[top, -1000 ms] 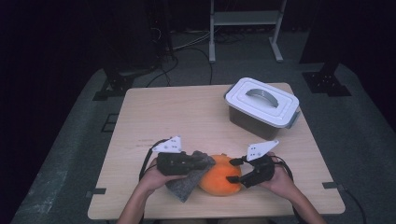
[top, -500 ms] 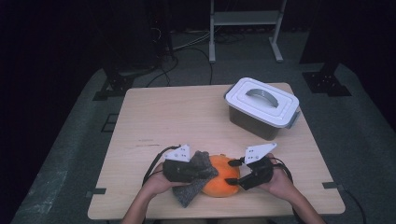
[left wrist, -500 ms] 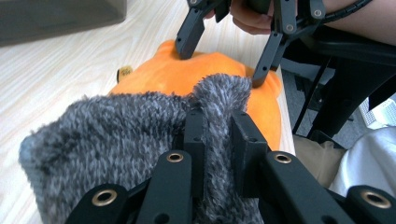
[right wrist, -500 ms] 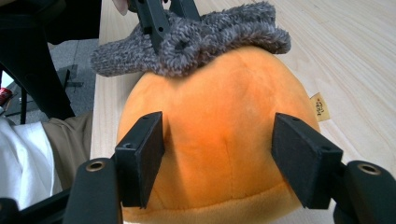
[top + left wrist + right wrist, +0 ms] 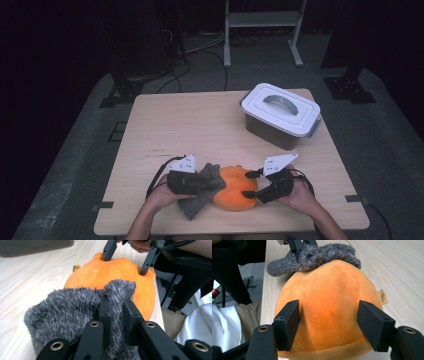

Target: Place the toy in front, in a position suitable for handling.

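Table (image 5: pixel 200 125): light wood, lidded bin (image 5: pixel 281 114) at far right, well apart from my work. Plush (image 5: pixel 234 187), orange and round, sits at the near edge between my two grippers. Right gripper (image 5: pixel 249 183) straddles it, jaws wide and pressed into both sides, fabric dented at the left pad (image 5: pixel 287 323). Cloth (image 5: pixel 202 192), grey and fuzzy, lies just left of the plush, its top edge draped against it. Left gripper (image 5: pixel 115 311) is clamped tight on a fold of that cloth.

Risks: plush is soft and round, so it could squirm out of the right jaws if I push the cloth hard. It's close to the near edge, so it could roll off. Thin pinch on the cloth may slip.
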Available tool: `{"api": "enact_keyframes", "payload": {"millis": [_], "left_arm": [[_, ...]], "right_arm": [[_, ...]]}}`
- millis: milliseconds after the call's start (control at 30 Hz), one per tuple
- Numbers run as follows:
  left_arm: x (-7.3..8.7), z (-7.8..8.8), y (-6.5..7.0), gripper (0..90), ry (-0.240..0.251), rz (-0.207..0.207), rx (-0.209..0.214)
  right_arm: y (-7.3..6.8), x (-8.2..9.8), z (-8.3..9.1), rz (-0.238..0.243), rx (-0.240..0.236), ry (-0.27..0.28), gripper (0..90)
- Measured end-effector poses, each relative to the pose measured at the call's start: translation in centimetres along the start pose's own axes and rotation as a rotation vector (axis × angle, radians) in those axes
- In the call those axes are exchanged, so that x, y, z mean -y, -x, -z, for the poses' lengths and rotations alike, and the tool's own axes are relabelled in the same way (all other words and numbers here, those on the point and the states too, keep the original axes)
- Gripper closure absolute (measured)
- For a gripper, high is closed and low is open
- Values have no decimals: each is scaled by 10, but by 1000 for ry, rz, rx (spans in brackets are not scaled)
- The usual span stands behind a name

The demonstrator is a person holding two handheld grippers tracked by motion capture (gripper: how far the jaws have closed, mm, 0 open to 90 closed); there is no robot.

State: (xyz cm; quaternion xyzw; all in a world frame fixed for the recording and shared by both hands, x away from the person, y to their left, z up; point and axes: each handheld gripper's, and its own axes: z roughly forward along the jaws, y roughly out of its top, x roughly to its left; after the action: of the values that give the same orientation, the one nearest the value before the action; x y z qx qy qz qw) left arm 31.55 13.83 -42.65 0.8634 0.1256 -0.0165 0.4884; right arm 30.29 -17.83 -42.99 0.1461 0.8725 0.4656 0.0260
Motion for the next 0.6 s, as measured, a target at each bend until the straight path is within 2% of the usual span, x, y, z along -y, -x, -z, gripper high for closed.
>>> {"api": "enact_keyframes", "payload": {"millis": [133,233,500,600], "left_arm": [[5,5,-5,791,8,31,-18],[3,5,-5,791,35,41,-2],[-17,-5,11,790,68,-35,41],[-19,-7,13,790,76,-46,40]], "right_arm": [[1,1,0,-1,-1,0,338],[1,1,0,7,3,-8,340],[-4,-6,-7,43,6,-30,345],[-6,-9,-11,57,6,-32,346]]}}
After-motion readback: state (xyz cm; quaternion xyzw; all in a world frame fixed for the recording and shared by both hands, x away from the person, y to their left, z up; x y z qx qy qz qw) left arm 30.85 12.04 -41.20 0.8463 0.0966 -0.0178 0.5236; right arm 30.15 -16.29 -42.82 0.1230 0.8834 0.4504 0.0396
